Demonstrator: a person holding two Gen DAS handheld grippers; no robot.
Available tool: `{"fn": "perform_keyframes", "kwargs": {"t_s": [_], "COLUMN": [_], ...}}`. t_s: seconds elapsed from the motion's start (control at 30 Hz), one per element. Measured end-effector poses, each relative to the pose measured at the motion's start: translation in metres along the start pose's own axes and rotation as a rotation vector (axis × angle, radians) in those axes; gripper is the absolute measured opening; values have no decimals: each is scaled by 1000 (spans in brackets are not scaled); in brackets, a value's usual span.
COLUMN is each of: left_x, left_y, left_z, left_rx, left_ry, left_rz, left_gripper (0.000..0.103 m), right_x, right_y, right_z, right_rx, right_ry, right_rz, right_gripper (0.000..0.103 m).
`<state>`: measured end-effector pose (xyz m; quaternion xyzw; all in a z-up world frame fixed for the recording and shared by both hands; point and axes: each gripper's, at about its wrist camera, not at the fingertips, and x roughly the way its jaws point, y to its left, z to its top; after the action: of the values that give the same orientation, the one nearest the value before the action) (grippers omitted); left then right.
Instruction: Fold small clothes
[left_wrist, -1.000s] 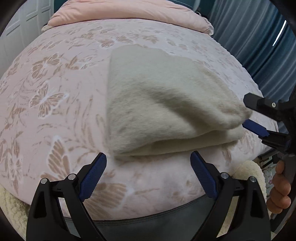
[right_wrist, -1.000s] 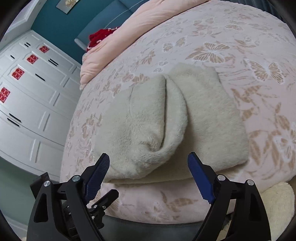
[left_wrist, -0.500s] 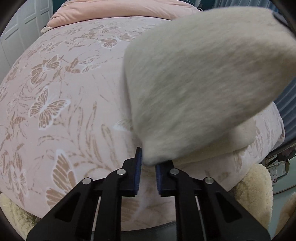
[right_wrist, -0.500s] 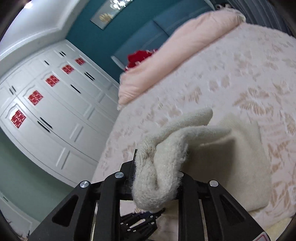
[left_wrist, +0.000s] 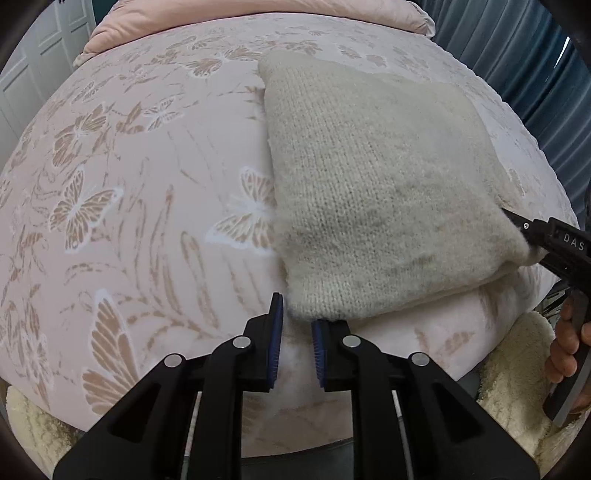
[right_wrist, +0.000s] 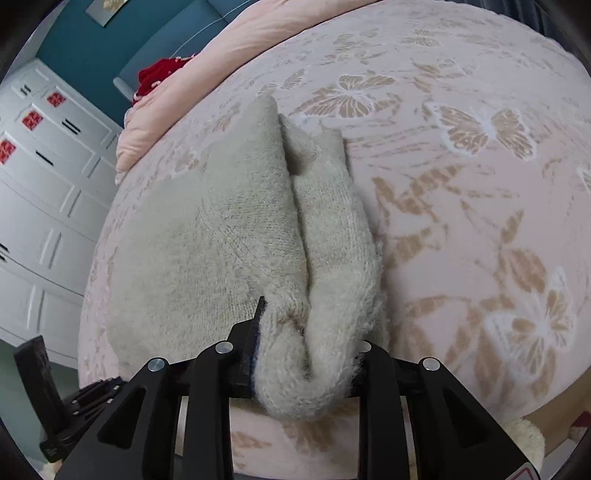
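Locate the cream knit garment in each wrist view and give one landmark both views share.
Left wrist: the cream knit garment fills centre-right, its near corner just ahead of the left gripper.
Right wrist: it lies left of centre, its bunched edge pinched in the right gripper.
Shared landmark: the pink butterfly-print bedspread beneath it.

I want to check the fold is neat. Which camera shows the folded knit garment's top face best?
The left wrist view: the beige knit garment lies spread flat, edges visible. The right wrist view shows only its bunched corner clamped in the right tool.
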<state>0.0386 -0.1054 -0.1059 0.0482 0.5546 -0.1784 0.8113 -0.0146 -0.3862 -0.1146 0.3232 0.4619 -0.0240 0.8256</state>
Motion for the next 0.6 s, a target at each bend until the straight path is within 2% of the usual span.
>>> {"fn": "perform_keyframes", "kwargs": {"t_s": [0.07, 0.13, 0.2, 0.27, 0.33, 0.43, 0.5, 0.53, 0.57, 0.6], "left_x": [-9, -18, -27, -34, -41, -55, -65, -69, -71, -74], "left_y": [3, 10, 15, 18, 20, 22, 23, 25, 26, 28], "left_z": [-1, -5, -10, -13, -15, -14, -14, -14, -14, -14], "left_rx": [-4, -13, -27, -35, -42, -59, -60, -57, -54, -55], "left_ry": [-8, -29, -45, -53, -66, -103, -135, -143, -146, -147], "left_rz": [-15, -27, -49, -62, -62, -61, -53, -48, -47, -46], "left_gripper": [20, 33, 37, 38, 42, 52, 53, 53, 53, 53], "right_x": [-18, -46, -66, -64, -44, 8, 42, 48, 44, 31], "right_y": [-5, 0, 16, 33, 48, 55, 52, 54, 61, 68], "right_z": [-1, -1, 10, 31, 52, 75, 82, 83, 84, 87], "right_rx": [71, 69, -8, -95, -161, -167, -130, -133, -153, -169], "right_ry": [-17, -110, -172, -151, -113, -20, 52, 56, 36, -9], "right_rz": [10, -92, -142, -115, -89, -118, -139, -140, -103, -76], "right_gripper": [40, 44, 45, 66, 68, 68, 60, 27, 12, 11]}}
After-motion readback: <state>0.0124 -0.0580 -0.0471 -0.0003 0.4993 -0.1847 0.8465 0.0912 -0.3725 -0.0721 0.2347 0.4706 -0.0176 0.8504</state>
